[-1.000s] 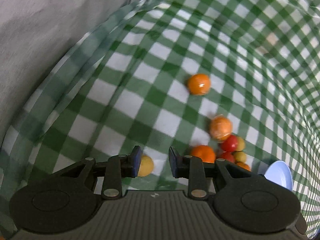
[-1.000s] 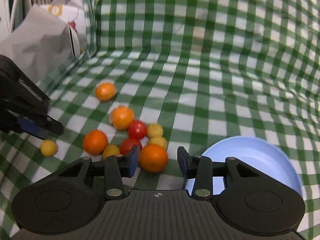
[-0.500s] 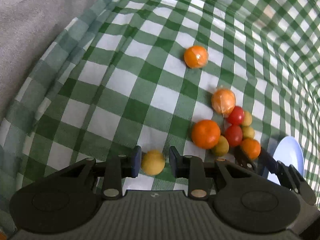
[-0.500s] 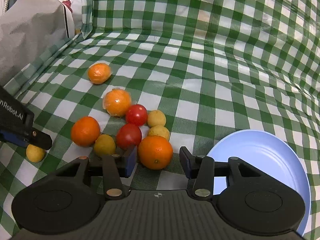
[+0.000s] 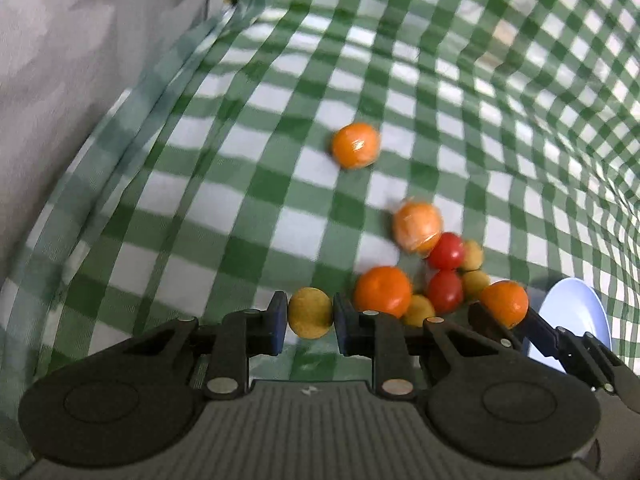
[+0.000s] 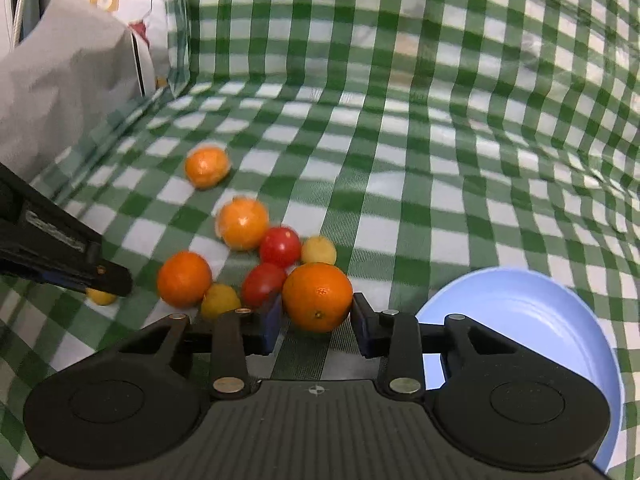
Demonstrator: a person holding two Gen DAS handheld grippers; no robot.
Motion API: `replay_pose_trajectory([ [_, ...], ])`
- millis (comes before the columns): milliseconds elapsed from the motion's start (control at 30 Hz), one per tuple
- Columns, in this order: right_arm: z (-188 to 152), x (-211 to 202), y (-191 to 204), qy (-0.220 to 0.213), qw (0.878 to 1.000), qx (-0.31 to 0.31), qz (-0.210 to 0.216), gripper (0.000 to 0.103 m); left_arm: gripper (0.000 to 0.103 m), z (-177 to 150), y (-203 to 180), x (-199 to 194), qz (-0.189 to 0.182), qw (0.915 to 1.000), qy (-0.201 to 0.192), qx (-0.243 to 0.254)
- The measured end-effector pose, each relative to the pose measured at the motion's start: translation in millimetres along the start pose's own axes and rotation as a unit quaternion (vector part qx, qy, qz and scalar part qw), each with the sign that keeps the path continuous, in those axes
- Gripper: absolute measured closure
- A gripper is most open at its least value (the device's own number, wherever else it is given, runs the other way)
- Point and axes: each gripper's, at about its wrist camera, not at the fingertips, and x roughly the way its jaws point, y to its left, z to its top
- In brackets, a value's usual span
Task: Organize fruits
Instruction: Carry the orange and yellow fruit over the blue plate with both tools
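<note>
Yellow fruit [image 5: 310, 312] pinched in left tool [image 5: 310, 316]; orange [image 6: 317, 297] between spread right tool [image 6: 316, 320] pads.

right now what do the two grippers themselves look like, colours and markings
Both the left gripper and right gripper are black plastic: ribbed body, two round discs, silver pivot screws, a small white centre mark. The fingertip pads look dark blue. No cables or sleeves show.

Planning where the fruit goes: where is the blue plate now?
The blue plate lies on the checkered cloth at the lower right of the right wrist view, right of the orange between the right gripper fingers.
</note>
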Motion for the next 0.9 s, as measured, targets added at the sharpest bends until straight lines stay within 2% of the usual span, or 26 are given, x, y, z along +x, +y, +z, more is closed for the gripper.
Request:
replay_pose_trajectory([
  [167,7,-18,-11,-0.023,1.0,0.015,-0.005,0.065,0.076,-7,-27,-4,0.004,0.9989,-0.029,0.038],
  [467,6,-52,-54,-0.039,0.997,0.041,-0.042,0.065,0.076,-25,-71,-6,0.009,0.9949,-0.056,0.083],
  [733,-5,-67,-86,-0.028,0.995,0.057,-0.079,0.065,0.076,-43,-117,-15,-0.022,0.9883,-0.074,0.131],
  [900,-15,-70,-104,-0.023,0.993,0.066,-0.094,0.065,0.076,-53,-136,-8,-0.036,0.9854,-0.066,0.153],
])
